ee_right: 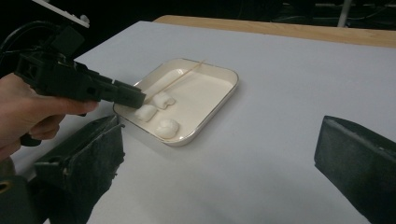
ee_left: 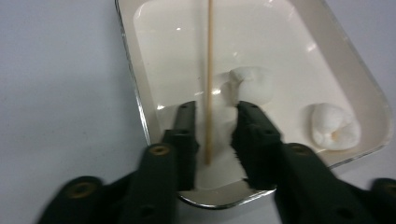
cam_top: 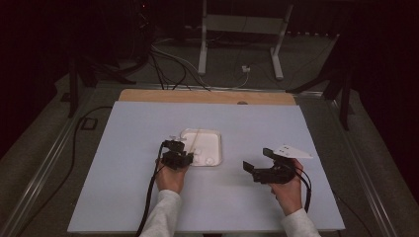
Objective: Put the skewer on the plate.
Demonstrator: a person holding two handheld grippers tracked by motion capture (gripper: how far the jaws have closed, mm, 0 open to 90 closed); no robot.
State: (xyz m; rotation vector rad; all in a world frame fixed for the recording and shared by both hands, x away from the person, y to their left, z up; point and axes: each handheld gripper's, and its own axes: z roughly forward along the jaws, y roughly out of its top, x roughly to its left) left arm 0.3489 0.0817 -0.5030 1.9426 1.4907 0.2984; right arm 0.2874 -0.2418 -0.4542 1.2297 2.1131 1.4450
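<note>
table: pale blue mat (cam_top: 148,197) | wooden edge (cam_top: 207,96) | floor: white frame (cam_top: 202,44), cables (cam_top: 168,64)

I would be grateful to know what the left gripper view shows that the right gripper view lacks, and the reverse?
Left gripper view: a close look between the left gripper's open jaws, with the wooden skewer's near end lying untouched between them. Right gripper view: the hand holding that gripper from the side, the right gripper's wide-open jaws, three marshmallows and the table's wooden edge. Shared: the white tray, skewer and marshmallows.
</note>
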